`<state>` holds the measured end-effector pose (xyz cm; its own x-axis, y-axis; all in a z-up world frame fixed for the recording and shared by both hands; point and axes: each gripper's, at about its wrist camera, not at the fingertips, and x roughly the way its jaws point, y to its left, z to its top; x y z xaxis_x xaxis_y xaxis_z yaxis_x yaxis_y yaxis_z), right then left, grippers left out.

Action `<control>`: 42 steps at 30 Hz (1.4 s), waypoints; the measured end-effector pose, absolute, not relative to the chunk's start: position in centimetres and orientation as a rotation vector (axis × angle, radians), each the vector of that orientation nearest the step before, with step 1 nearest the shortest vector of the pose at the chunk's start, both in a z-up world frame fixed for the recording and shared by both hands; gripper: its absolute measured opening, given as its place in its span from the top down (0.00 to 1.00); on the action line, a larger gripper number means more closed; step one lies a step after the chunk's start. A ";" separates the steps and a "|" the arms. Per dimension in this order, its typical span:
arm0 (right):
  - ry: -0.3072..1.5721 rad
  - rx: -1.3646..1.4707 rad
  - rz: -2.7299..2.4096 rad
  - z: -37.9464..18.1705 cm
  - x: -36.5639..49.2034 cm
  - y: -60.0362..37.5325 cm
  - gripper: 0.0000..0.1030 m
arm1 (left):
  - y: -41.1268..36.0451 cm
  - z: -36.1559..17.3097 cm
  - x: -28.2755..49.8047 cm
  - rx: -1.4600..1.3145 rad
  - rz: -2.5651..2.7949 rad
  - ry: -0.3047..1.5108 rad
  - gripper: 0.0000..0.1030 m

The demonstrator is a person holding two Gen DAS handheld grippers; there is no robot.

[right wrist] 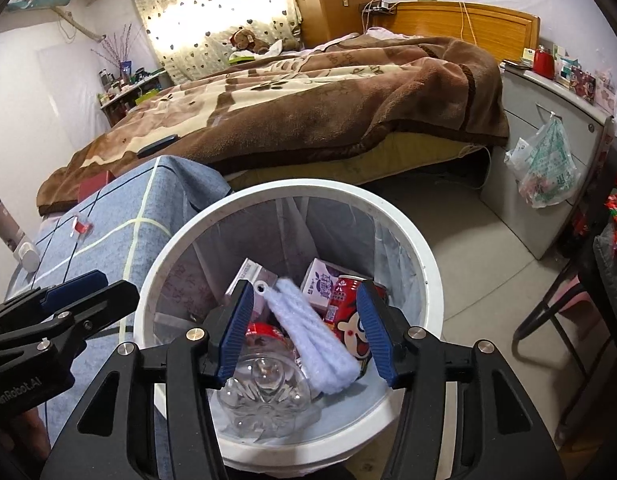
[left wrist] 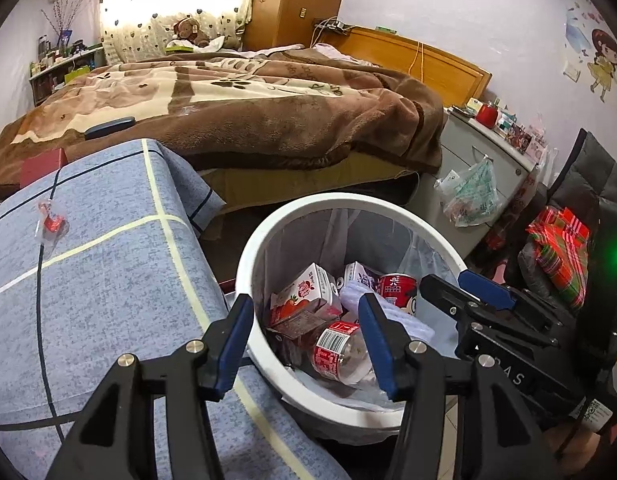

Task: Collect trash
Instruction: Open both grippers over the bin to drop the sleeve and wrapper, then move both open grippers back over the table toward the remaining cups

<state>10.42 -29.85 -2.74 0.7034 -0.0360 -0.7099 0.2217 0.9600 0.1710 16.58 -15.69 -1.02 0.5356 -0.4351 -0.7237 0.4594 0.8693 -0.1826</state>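
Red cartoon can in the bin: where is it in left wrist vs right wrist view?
Left wrist: the red can stands right of centre, at the bin's far side, just above the left gripper right pad.
Right wrist: the can is at centre right, partly behind the right gripper right pad, beside the pale blue fluffy cloth.
Shared landmark: the white bin rim.

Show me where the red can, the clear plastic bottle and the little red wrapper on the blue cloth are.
red can (right wrist: 348, 312): right wrist view, on its printed side.
clear plastic bottle (right wrist: 264, 396): right wrist view, on its moulded base.
little red wrapper (left wrist: 52, 222): left wrist view, on its red middle.
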 end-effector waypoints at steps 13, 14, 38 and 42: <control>0.722 0.239 -0.106 -1.3 10.4 -27.4 0.46 | -11.2 0.3 15.7 0.000 -0.455 0.814 0.45; 0.718 0.234 -0.101 -1.2 10.5 -27.1 0.46 | -10.7 0.4 15.6 0.000 -0.445 0.809 0.45; 0.695 0.120 0.137 0.2 14.6 -15.7 0.46 | 5.5 0.8 16.5 -0.112 -0.147 0.769 0.41; 0.698 0.092 0.190 0.1 15.6 -13.7 0.46 | 8.9 0.6 17.2 -0.153 -0.088 0.769 0.39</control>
